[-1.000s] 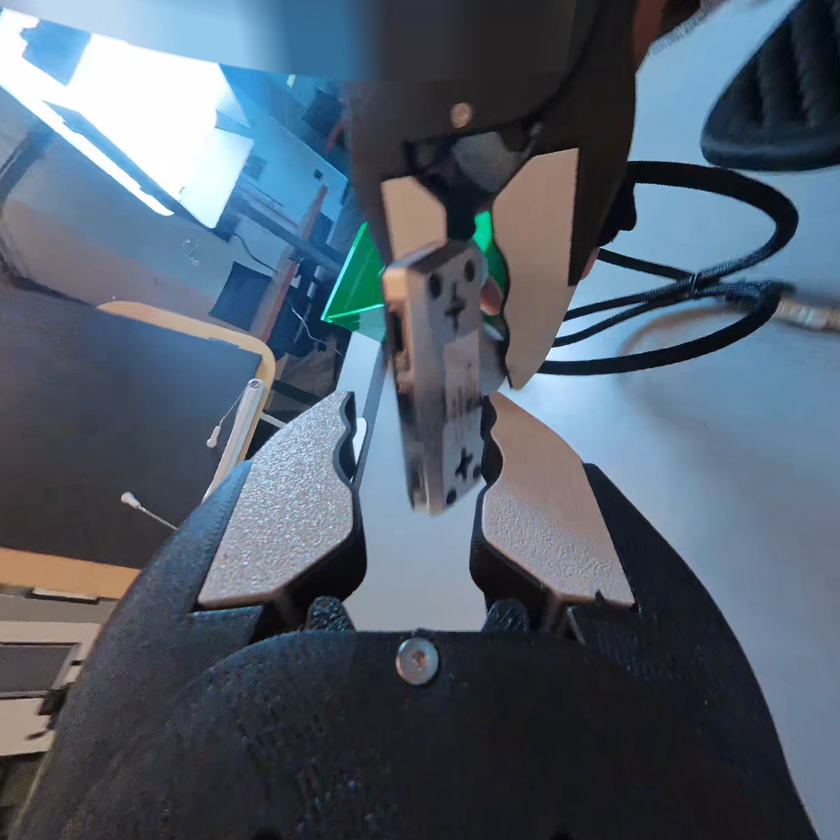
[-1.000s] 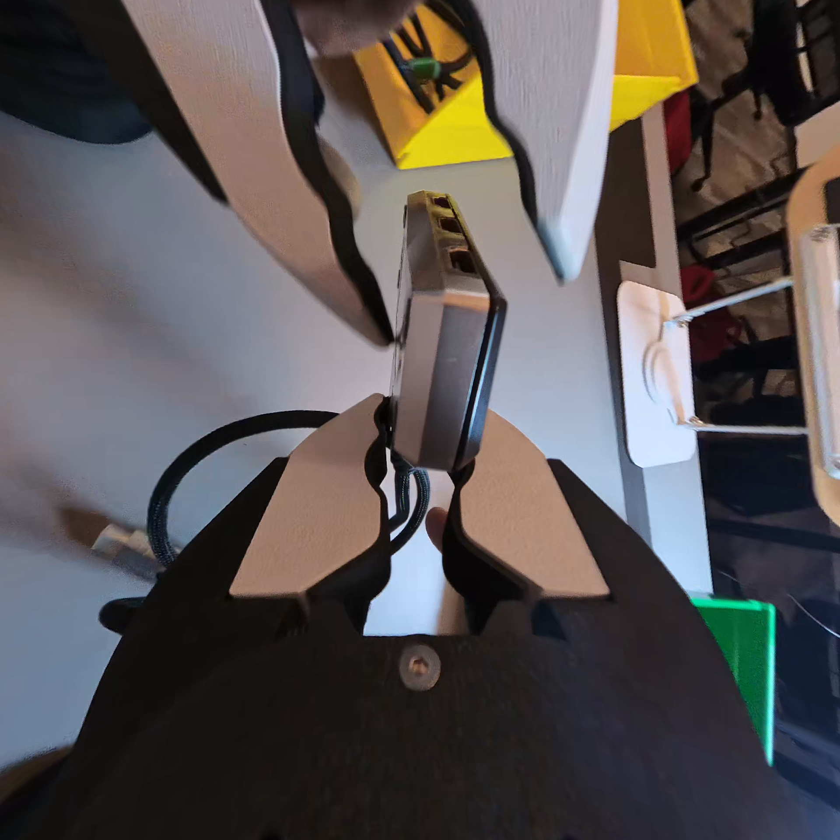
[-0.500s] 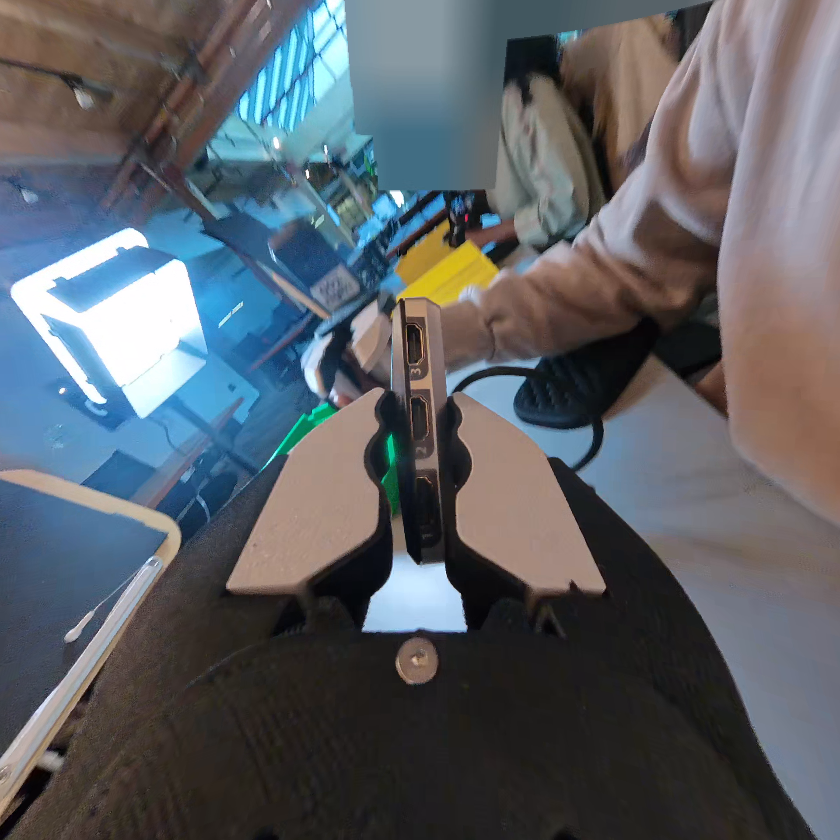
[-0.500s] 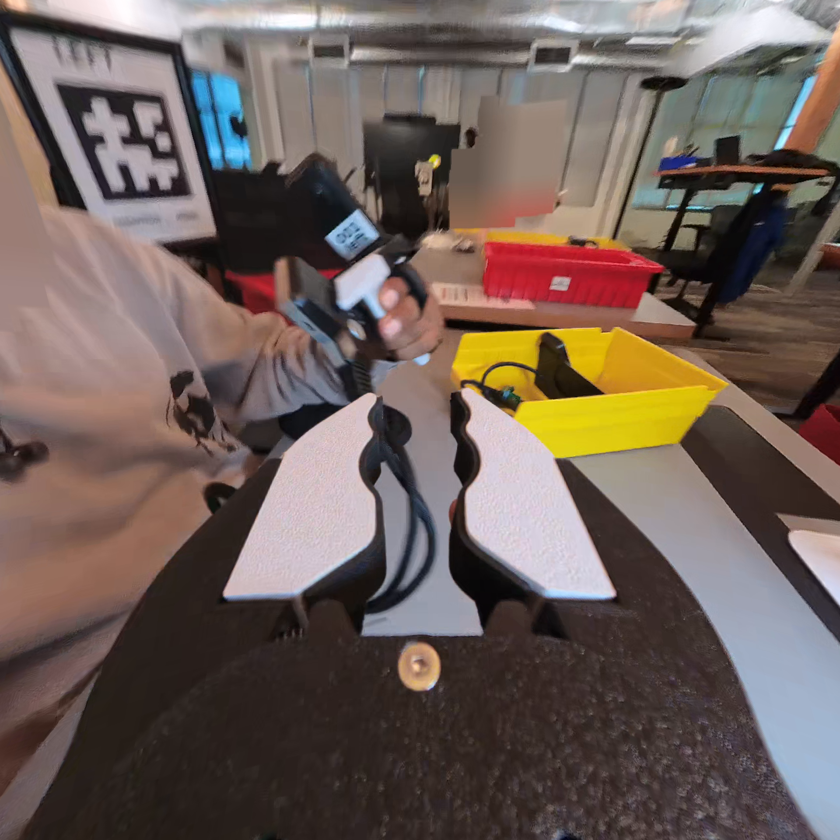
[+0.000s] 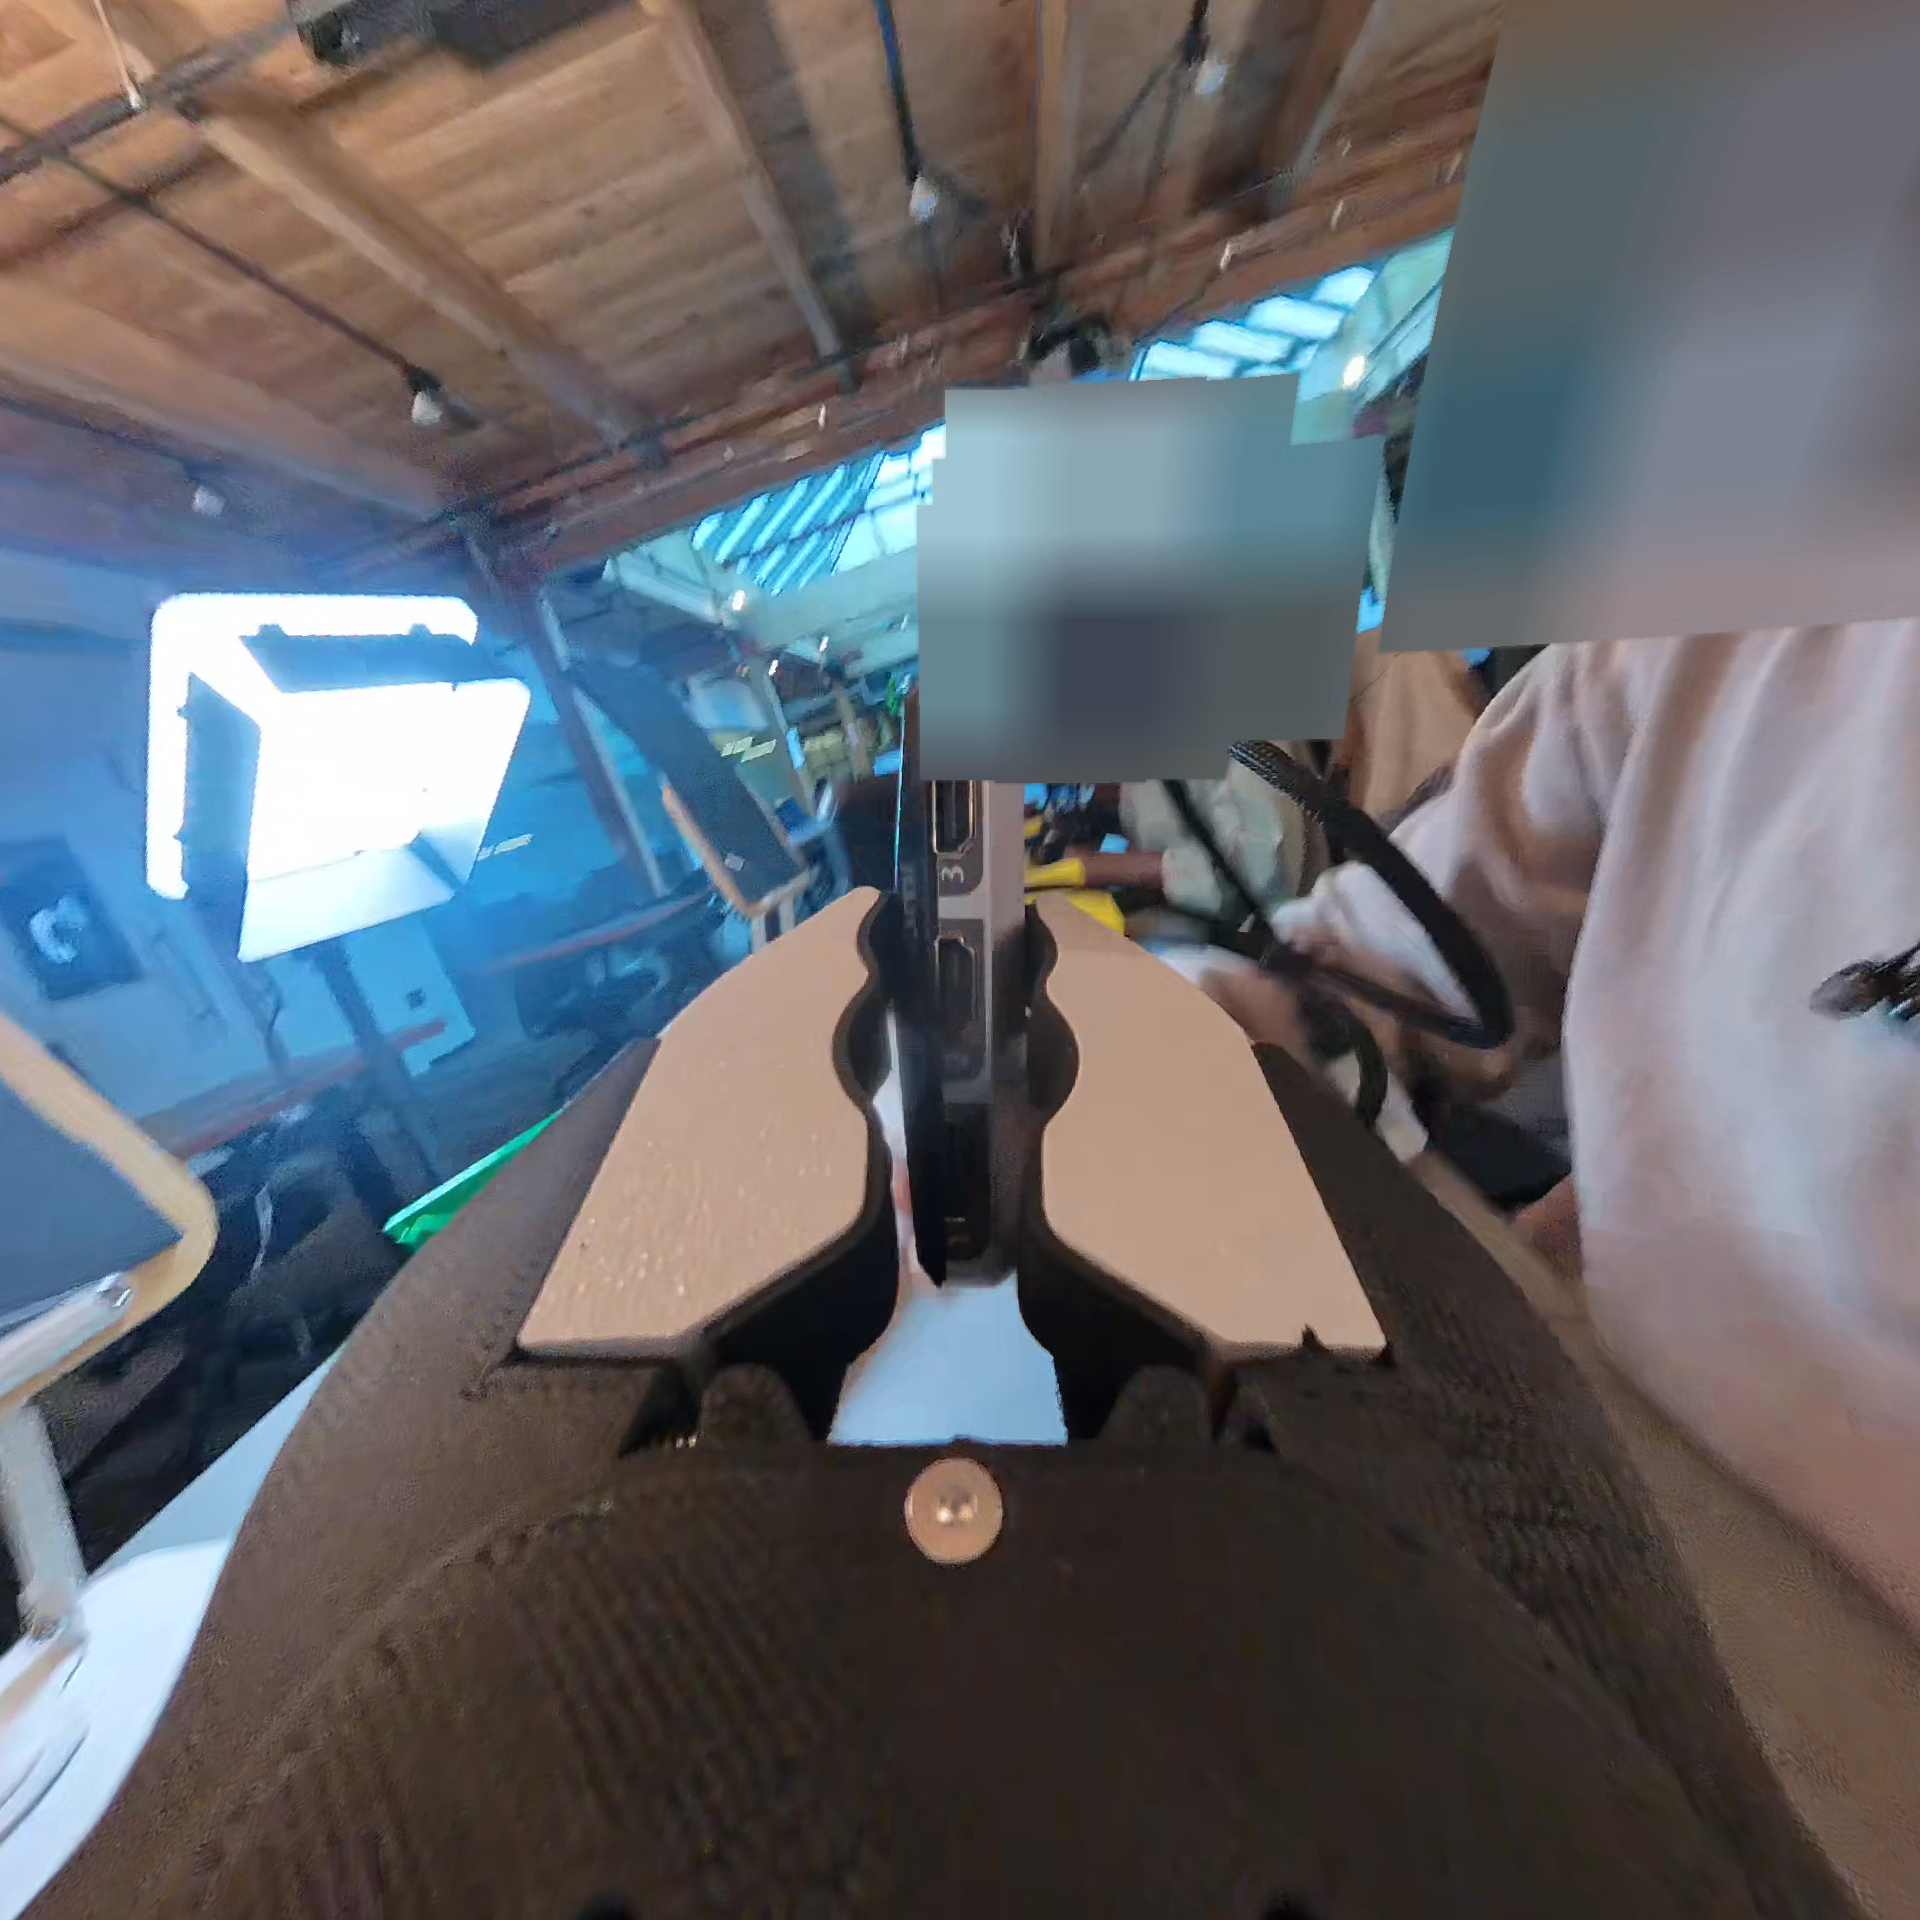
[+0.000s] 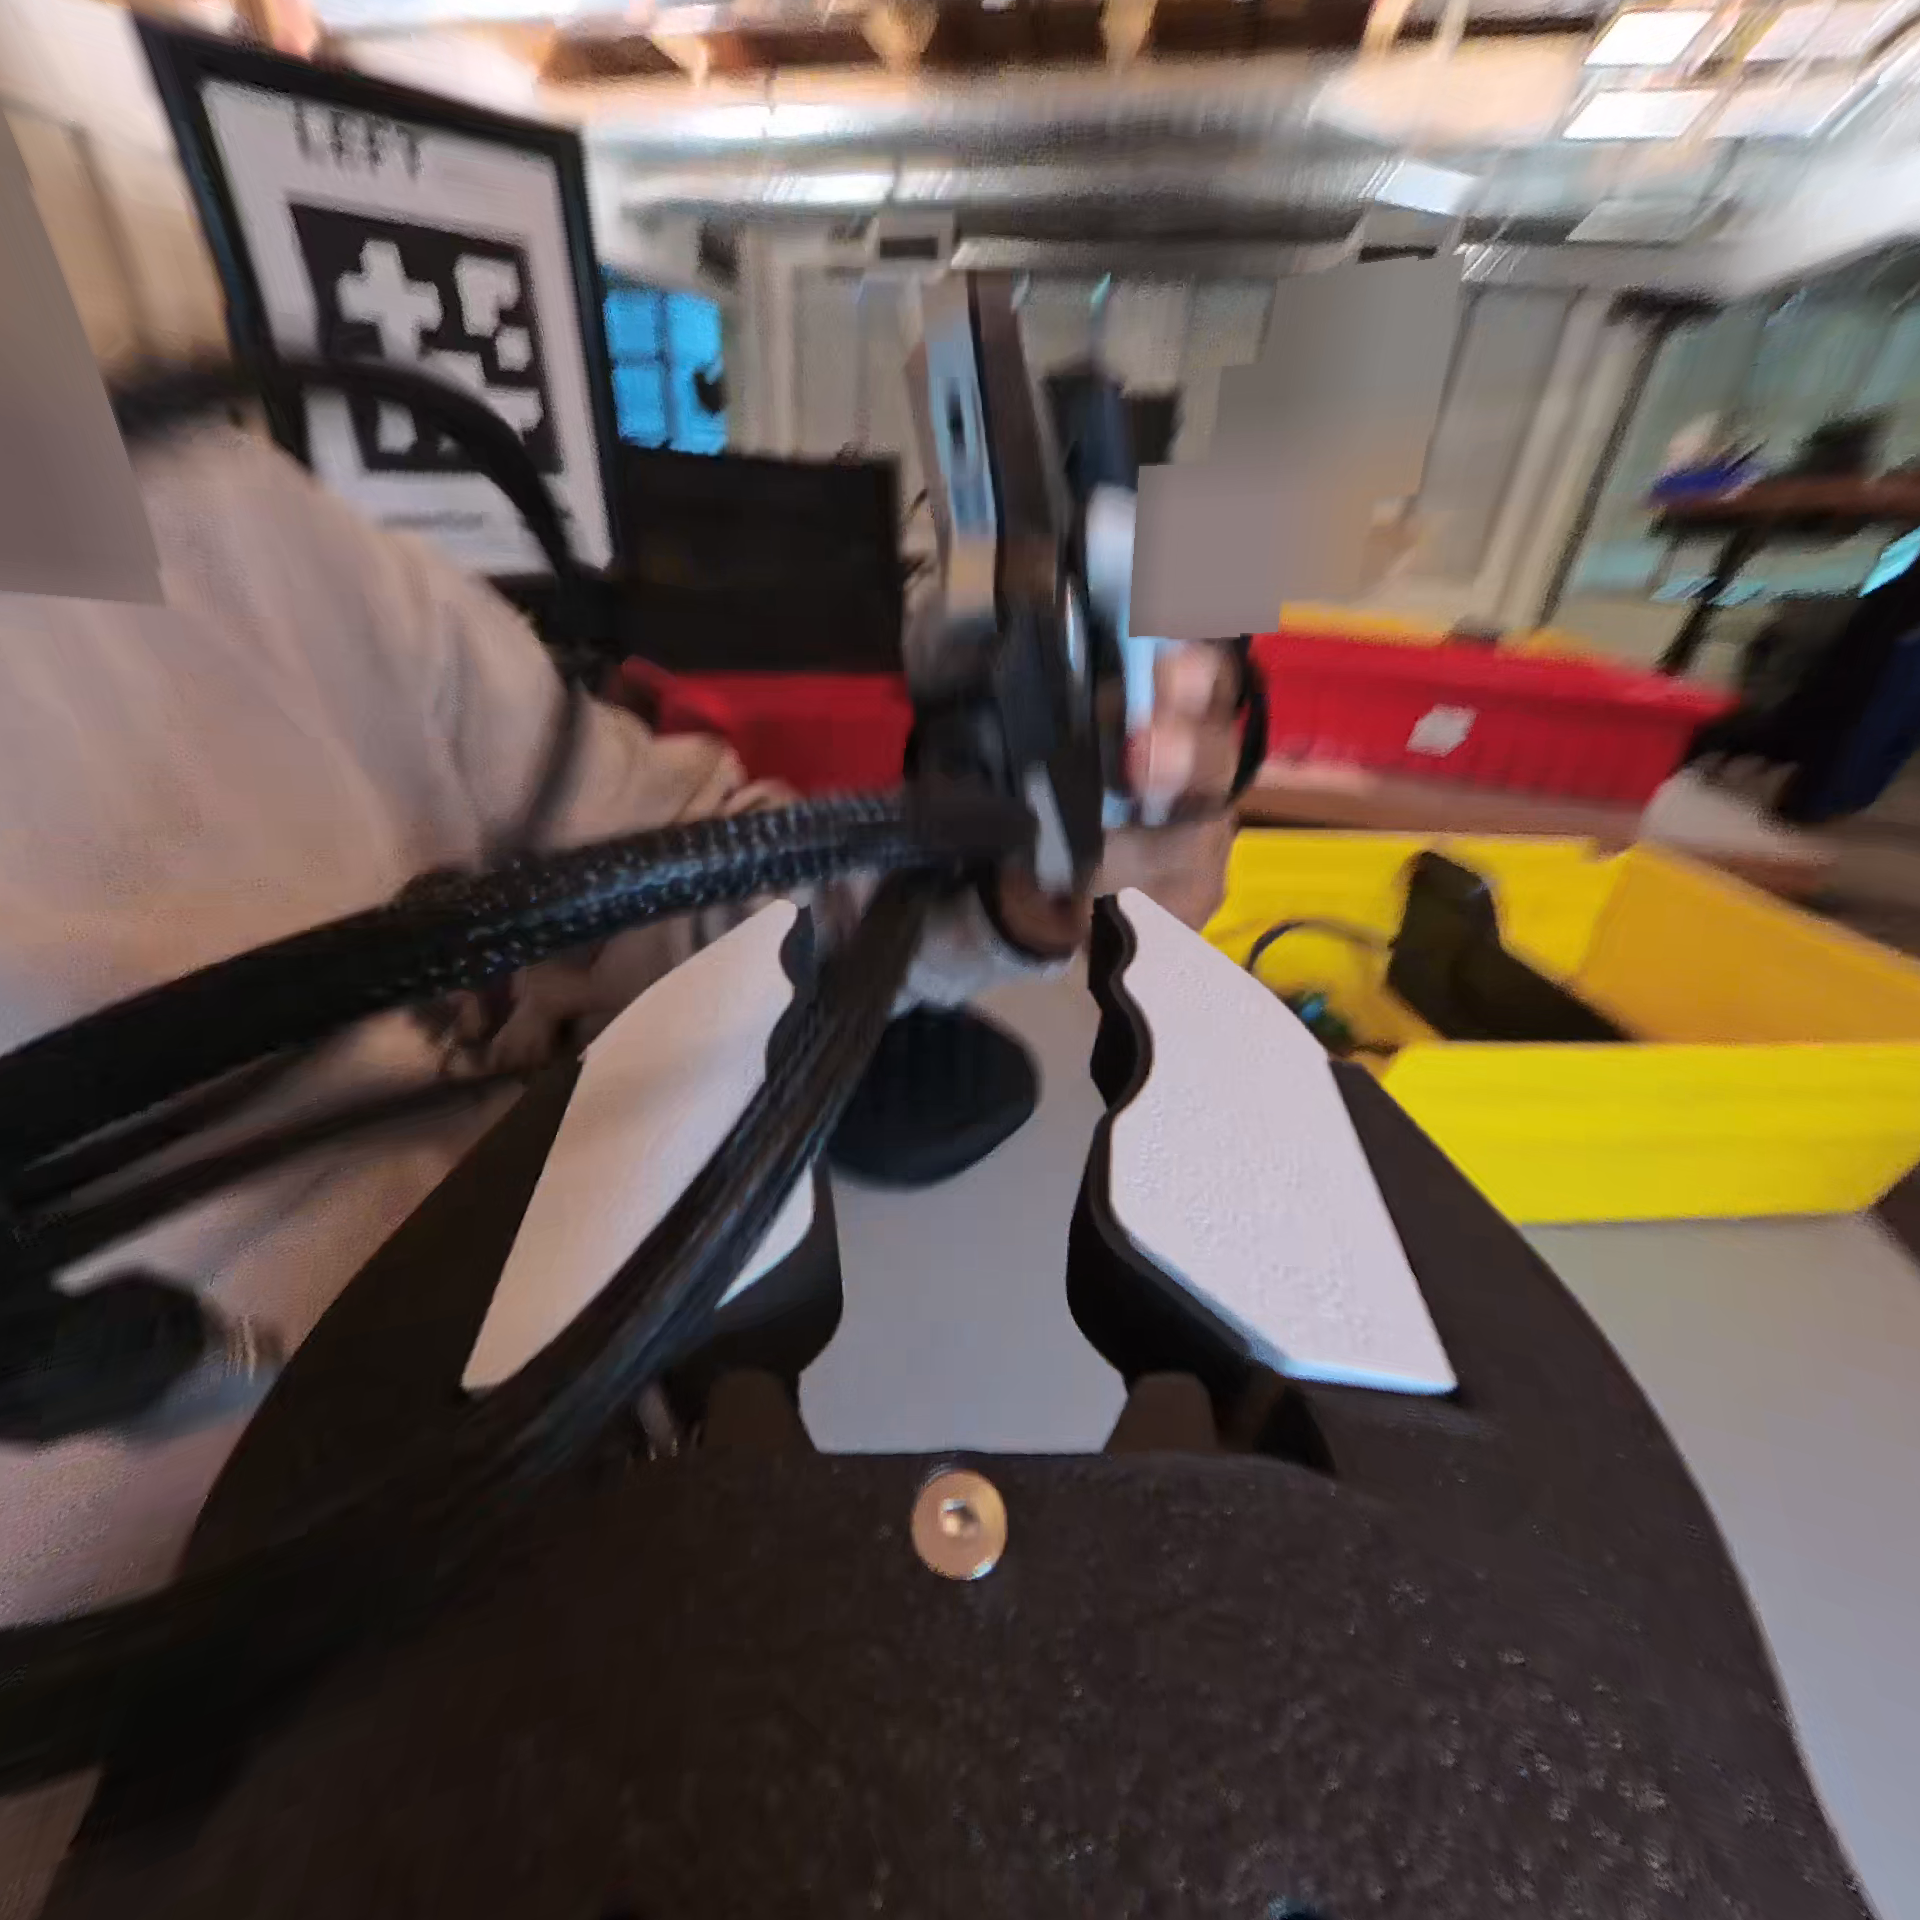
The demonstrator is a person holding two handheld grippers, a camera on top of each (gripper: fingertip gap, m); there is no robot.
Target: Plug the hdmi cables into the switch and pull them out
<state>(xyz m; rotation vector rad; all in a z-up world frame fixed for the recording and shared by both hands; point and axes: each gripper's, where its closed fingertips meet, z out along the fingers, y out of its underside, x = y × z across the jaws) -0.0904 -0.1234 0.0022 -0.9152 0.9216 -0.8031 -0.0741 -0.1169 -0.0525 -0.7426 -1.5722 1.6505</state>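
Port markings on switch (image 5: 961, 997); lettering atop marker board (image 6: 416, 343).

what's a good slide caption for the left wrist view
Left gripper clamps the HDMI switch upright, its empty ports facing the camera, with a braided black cable behind.

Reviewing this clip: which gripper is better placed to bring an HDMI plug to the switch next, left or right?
Right, probably. The left gripper is shut on the switch, holding it edge-up with its ports showing, so it is occupied. The right gripper is open and empty, with the black braided cable draped over its left finger.
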